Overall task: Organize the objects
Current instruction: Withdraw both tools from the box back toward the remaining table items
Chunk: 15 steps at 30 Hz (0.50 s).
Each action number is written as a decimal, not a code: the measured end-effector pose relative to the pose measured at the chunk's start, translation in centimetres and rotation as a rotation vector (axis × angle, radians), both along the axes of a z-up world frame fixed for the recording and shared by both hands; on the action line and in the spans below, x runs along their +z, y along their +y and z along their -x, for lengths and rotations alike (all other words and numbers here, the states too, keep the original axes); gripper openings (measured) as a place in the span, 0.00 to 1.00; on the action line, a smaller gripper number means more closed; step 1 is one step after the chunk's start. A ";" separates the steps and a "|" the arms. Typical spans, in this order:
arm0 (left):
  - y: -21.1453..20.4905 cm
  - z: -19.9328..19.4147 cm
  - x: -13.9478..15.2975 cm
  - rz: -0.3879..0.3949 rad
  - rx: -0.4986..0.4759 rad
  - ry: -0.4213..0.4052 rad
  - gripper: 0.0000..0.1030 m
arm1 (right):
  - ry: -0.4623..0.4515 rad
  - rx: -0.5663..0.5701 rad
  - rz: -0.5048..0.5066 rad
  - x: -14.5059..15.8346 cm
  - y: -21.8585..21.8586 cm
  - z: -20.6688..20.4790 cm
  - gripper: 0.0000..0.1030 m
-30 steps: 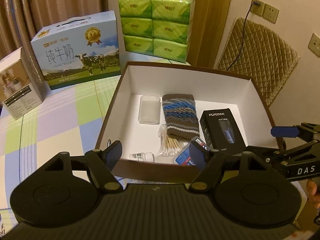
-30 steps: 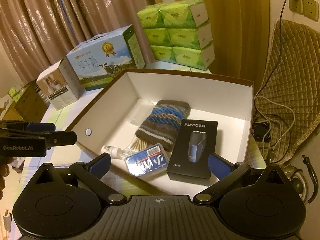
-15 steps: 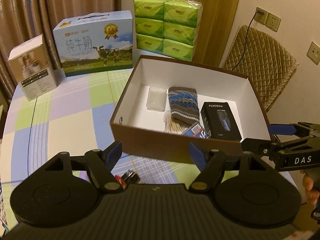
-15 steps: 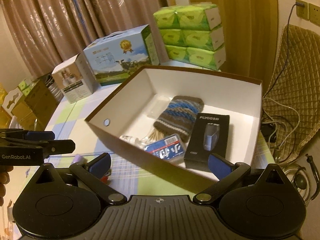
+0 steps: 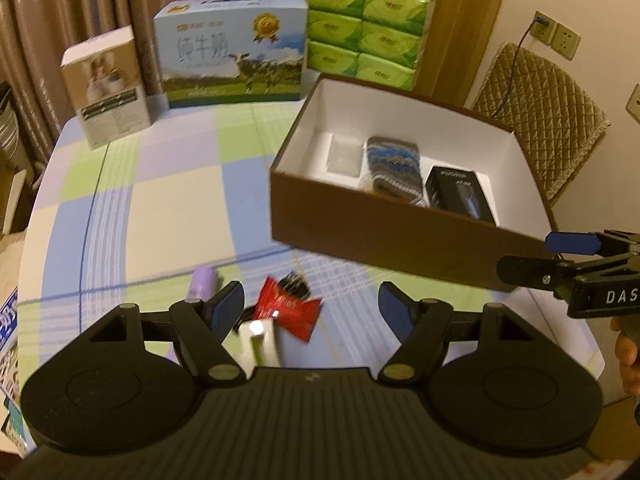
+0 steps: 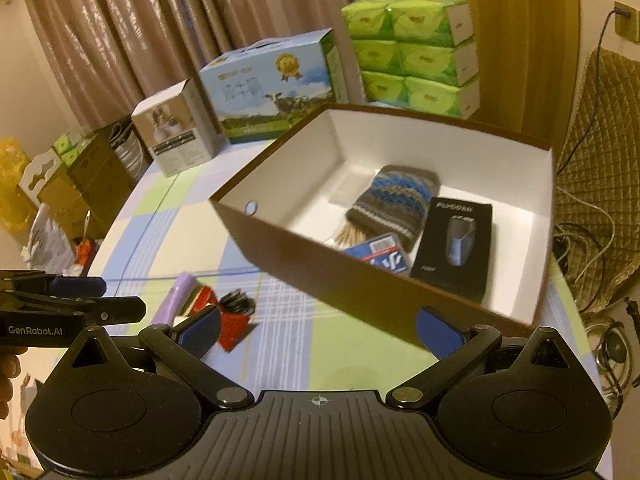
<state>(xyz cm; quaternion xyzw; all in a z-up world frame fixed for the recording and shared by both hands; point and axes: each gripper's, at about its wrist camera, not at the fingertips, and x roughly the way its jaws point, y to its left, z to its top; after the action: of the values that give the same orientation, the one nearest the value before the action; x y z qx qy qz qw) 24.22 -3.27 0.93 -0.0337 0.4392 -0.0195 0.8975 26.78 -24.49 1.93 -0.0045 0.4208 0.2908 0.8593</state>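
A brown box with a white inside (image 5: 400, 236) (image 6: 304, 256) stands on the checked tablecloth. It holds a striped knit pouch (image 5: 394, 168) (image 6: 396, 200), a black Flyco shaver box (image 5: 458, 194) (image 6: 456, 240), a clear case (image 5: 343, 156), cotton swabs (image 6: 348, 236) and a blue pack (image 6: 380, 254). In front of the box lie a red packet (image 5: 288, 310) (image 6: 230, 328), a purple tube (image 5: 204, 282) (image 6: 178, 292), a white item (image 5: 258, 344) and a black clip bundle (image 6: 238, 304). My left gripper (image 5: 312, 310) is open just above the red packet. My right gripper (image 6: 320, 326) is open, to the right of these items.
At the table's back stand a blue milk carton (image 5: 232, 48), a small white-brown box (image 5: 106, 84) and a stack of green tissue packs (image 5: 364, 20). A quilted chair (image 5: 540, 120) is right of the table. Cardboard boxes (image 6: 88, 184) sit past the left edge.
Both grippers have pulled back from over the box toward the table's front. The loose items in front of the box have come into view. Both stayed open.
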 end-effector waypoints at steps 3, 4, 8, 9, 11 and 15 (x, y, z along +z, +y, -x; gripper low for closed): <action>0.8 1.1 -0.4 0.002 0.019 0.015 0.68 | 0.009 0.020 0.007 -0.4 0.8 0.6 0.98; 1.1 1.5 -0.5 0.004 0.025 0.019 0.68 | 0.012 0.026 0.009 -0.5 1.1 0.8 0.98; 2.1 2.8 -1.1 0.009 0.048 0.035 0.68 | 0.027 0.049 0.018 -1.2 2.4 1.4 0.98; 2.4 3.0 -1.2 0.010 0.054 0.039 0.68 | 0.031 0.056 0.019 -1.4 2.7 1.5 0.98; 3.0 3.5 -1.6 0.011 0.069 0.050 0.68 | 0.041 0.068 0.021 -1.8 3.3 1.8 0.98; 4.1 4.3 -2.2 0.012 0.099 0.068 0.68 | 0.059 0.091 0.032 -2.7 4.5 2.1 0.98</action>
<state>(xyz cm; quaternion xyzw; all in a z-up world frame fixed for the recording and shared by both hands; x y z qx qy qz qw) 19.95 0.86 -1.28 -0.0616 0.4671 0.0233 0.8818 24.66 -19.97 -0.78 -0.0286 0.4497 0.3228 0.8323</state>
